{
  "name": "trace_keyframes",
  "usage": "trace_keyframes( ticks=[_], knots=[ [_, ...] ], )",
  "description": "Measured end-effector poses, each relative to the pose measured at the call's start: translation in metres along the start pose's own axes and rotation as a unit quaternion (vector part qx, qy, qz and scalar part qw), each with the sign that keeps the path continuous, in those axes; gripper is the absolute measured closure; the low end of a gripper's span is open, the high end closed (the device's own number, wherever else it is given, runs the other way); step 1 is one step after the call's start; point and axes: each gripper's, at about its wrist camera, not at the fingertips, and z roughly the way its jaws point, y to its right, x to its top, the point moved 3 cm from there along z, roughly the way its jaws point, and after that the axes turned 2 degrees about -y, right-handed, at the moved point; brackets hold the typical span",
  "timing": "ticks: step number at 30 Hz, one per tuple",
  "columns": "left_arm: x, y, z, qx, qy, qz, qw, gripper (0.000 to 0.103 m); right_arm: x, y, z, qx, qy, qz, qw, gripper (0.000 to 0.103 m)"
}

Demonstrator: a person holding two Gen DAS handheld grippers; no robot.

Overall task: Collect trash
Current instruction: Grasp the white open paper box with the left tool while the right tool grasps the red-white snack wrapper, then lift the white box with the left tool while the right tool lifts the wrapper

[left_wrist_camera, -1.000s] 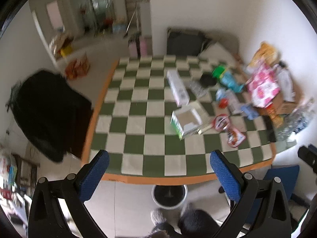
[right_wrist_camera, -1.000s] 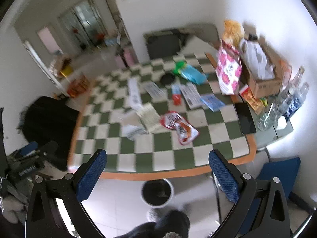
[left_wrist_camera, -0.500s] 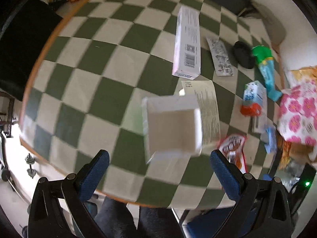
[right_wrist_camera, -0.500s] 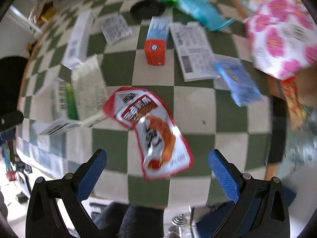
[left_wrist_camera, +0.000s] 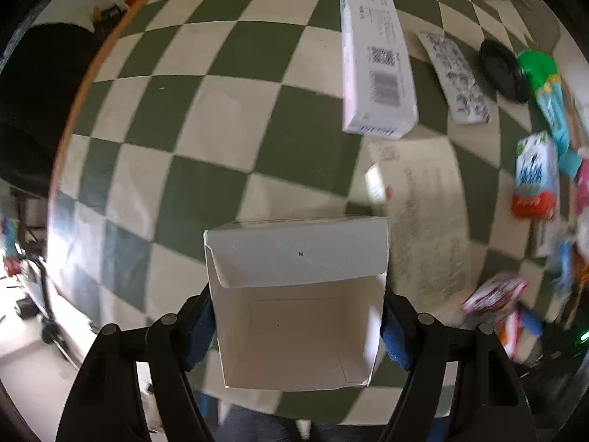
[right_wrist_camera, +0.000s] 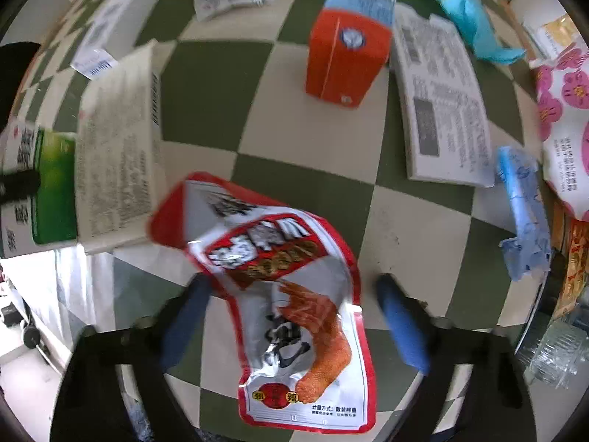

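While the open white box sits low centre of the left view, squeezed between the left tongs, red snack wrapper lies lower centre between the gaping right tongs, checkered worktop underneath, orange carton up top.

A green-and-cream checkered table with an orange rim; clear plastic bottles at its edge.
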Motion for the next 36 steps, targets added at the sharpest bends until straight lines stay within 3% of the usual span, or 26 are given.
trace_keyframes(
  ticks=[1, 4, 10, 16, 17, 21, 23, 30, 33, 36],
  knots=[
    [-0.005, -0.002, 0.0, 0.004, -0.002, 0.002, 1.0, 0.03, -0.003, -0.001, -0.002, -0.006, 0.004, 0.006, 1.0, 0.036],
    [-0.015, -0.006, 0.003, 0.012, -0.004, 0.002, 0.9999, 0.03, -0.011, 0.001, -0.003, 0.016, 0.005, 0.053, 0.998, 0.039],
    [-0.012, 0.001, 0.007, 0.033, 0.004, 0.013, 0.9994, 0.03, -0.013, -0.015, 0.011, 0.003, -0.019, 0.047, 0.999, 0.03],
    [-0.006, 0.008, 0.017, 0.031, 0.009, 0.004, 0.9995, 0.03, -0.015, -0.024, 0.014, 0.002, -0.015, 0.047, 0.999, 0.035],
    [-0.007, 0.007, 0.017, 0.03, 0.011, 0.003, 0.9995, 0.03, -0.011, -0.01, 0.01, 0.005, -0.013, 0.047, 0.999, 0.036],
    [-0.011, 0.01, 0.004, 0.03, 0.028, 0.01, 0.9991, 0.03, -0.021, -0.02, 0.011, 0.015, -0.001, 0.043, 0.999, 0.043],
    [-0.011, 0.017, -0.004, 0.028, 0.038, 0.014, 0.9988, 0.03, -0.025, -0.023, 0.01, 0.019, 0.006, 0.045, 0.999, 0.055],
    [-0.022, 0.024, -0.039, 0.024, 0.078, 0.035, 0.9961, 0.03, -0.04, -0.024, 0.0, 0.05, 0.03, 0.069, 0.996, 0.071],
    [-0.039, 0.009, -0.048, 0.014, 0.087, 0.041, 0.9953, 0.03, -0.052, -0.026, -0.008, 0.075, 0.04, 0.091, 0.992, 0.077],
    [-0.046, 0.002, -0.053, 0.007, 0.097, 0.047, 0.9941, 0.03, -0.065, -0.026, -0.03, 0.09, 0.058, 0.105, 0.989, 0.092]
  ],
)
